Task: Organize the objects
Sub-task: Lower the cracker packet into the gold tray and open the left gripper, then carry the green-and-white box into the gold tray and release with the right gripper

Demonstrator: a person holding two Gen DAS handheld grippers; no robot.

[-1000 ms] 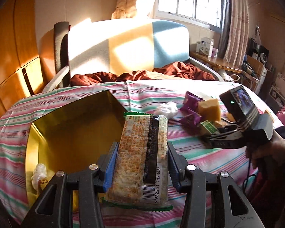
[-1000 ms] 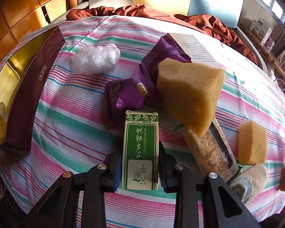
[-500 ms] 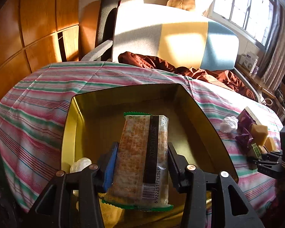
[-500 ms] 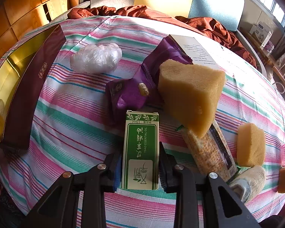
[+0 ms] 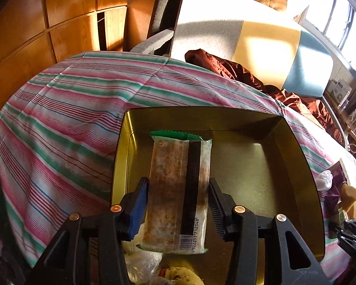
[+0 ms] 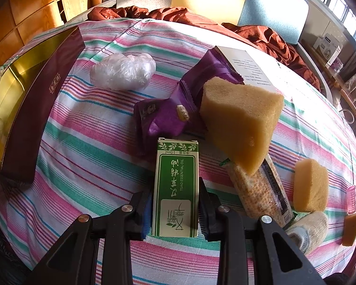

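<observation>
Left tool (image 5: 178, 204) over the gold box (image 5: 303, 166), jaws opening with the cracker packet (image 5: 178, 190) between them, pads barely touching it. Right tool (image 6: 175, 209) clamped on the green carton (image 6: 176, 187), low over the striped desk (image 6: 83, 142), beside a sponge wedge (image 6: 242, 123).

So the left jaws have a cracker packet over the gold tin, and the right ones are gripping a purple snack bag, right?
Not quite. The right gripper is shut on the green essential oil box, not the purple snack bag, which lies on the striped cloth just beyond it, as the right wrist view shows. The cracker packet over the gold tin is correct.
</observation>
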